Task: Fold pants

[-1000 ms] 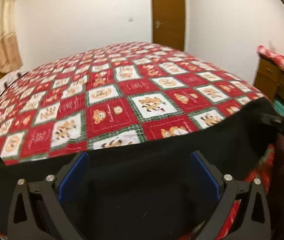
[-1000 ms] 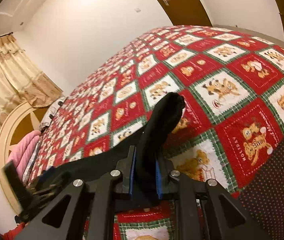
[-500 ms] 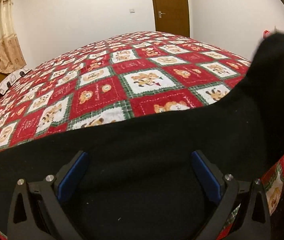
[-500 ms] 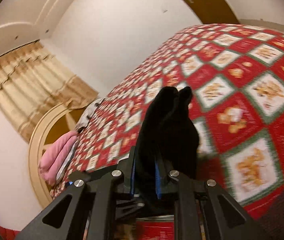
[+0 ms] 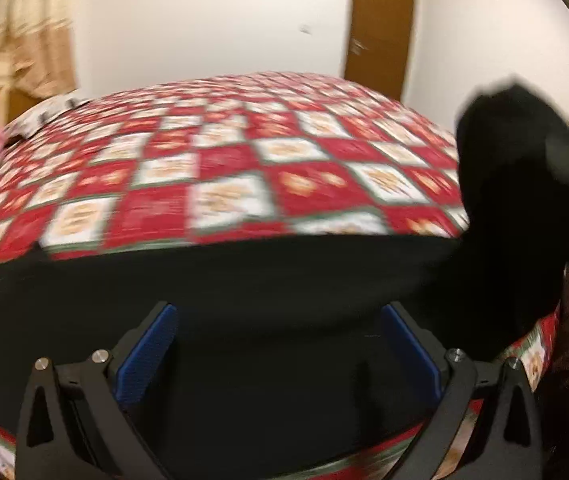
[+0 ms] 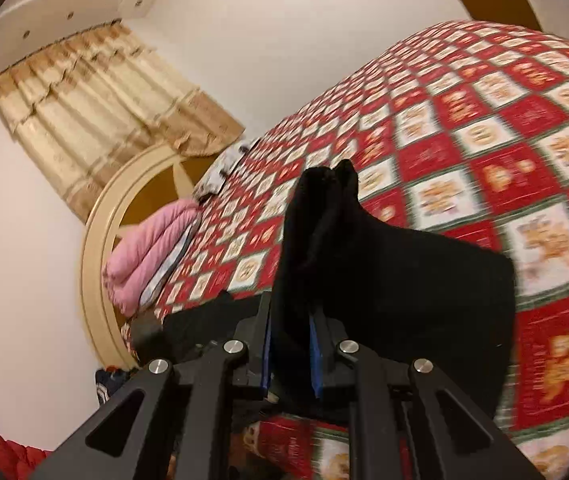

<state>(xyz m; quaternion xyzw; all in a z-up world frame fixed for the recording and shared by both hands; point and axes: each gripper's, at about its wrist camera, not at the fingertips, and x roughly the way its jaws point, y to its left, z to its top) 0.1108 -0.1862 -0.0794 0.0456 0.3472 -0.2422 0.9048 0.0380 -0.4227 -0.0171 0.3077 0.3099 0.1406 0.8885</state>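
The black pants (image 5: 268, 280) lie in a long band across the near edge of the bed. In the left wrist view my left gripper (image 5: 278, 314) hovers over their middle, open, its blue pads (image 5: 148, 350) wide apart with only flat cloth below. At the right the pants' end (image 5: 512, 168) stands lifted off the quilt. In the right wrist view my right gripper (image 6: 290, 312) is shut on that end, and the black fabric (image 6: 324, 220) rises from between the pads in a bunched fold, with a flap (image 6: 424, 276) hanging to the right.
A red, white and green patchwork quilt (image 5: 244, 168) covers the whole bed. Pink bedding (image 6: 148, 248) lies by the round cream headboard (image 6: 96, 240), under a beige curtain (image 6: 96, 108). A brown door (image 5: 380, 28) stands in the far wall.
My right gripper has carried the pants' end up off the quilt and leftward towards the headboard. The left wrist view has swung left, and the lifted black end now looms larger at its right.
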